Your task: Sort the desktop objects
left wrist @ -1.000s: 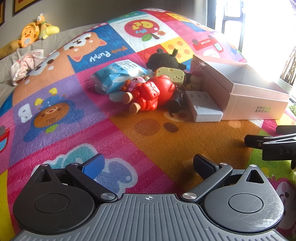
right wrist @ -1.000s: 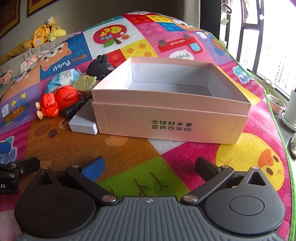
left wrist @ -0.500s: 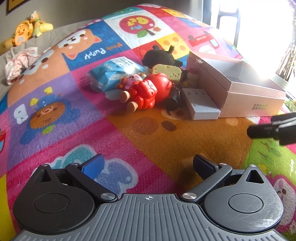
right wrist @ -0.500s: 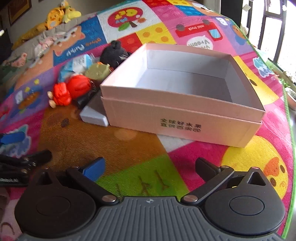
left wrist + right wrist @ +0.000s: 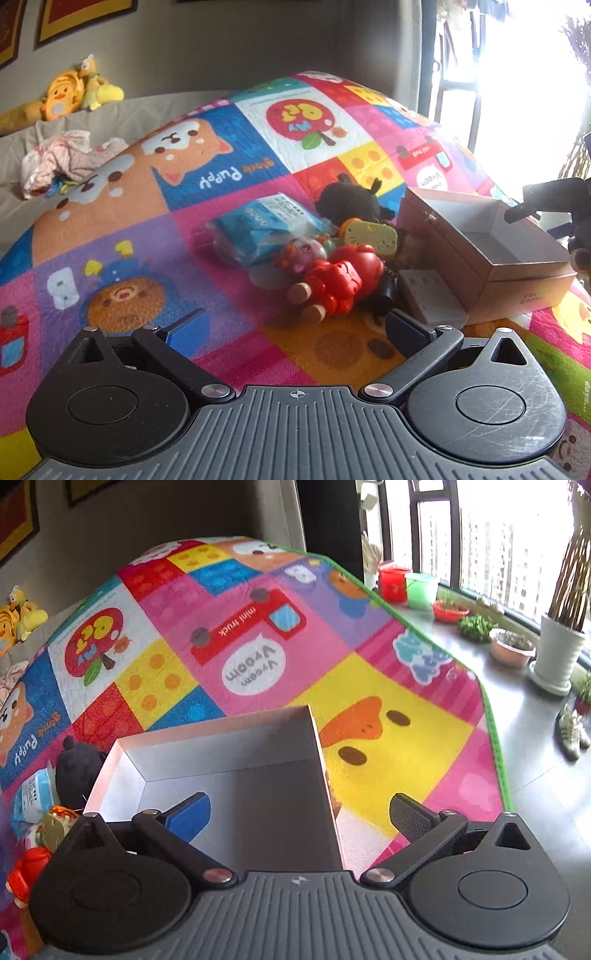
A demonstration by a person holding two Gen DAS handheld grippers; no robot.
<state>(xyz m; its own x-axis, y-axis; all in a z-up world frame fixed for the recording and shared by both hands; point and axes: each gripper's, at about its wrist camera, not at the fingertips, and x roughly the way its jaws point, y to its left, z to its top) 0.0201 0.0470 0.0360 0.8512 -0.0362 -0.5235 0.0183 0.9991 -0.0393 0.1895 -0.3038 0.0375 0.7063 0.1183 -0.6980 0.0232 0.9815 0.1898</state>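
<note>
A patchwork play mat (image 5: 229, 177) printed with cartoon animals covers the floor, and on it sits an open, empty pink cardboard box (image 5: 236, 775). Just beside the box's left wall lies a heap of toys: a black plush (image 5: 351, 201), a blue wet-wipes pack (image 5: 266, 225), a red pig figure (image 5: 340, 277), a yellow cheese-shaped toy (image 5: 369, 234) and a white power strip (image 5: 432, 295) touching the box.

The left hand-held gripper (image 5: 295, 328) hovers low, close before the red pig figure, jaws spread wide and holding nothing. The right hand-held gripper (image 5: 299, 812) hangs over the box's near right corner, also wide open and empty.

The risk, as I judge it, lies in the crowding. The toys overlap, so closing on the pig could drag the small dark item at its side, or nudge the power strip against the box. The right gripper sits so near the rim that a dip could tip or shove the light box.

Compared with a second ago, the left gripper has drawn closer to the heap, and the right one has risen and swung over the box.
</note>
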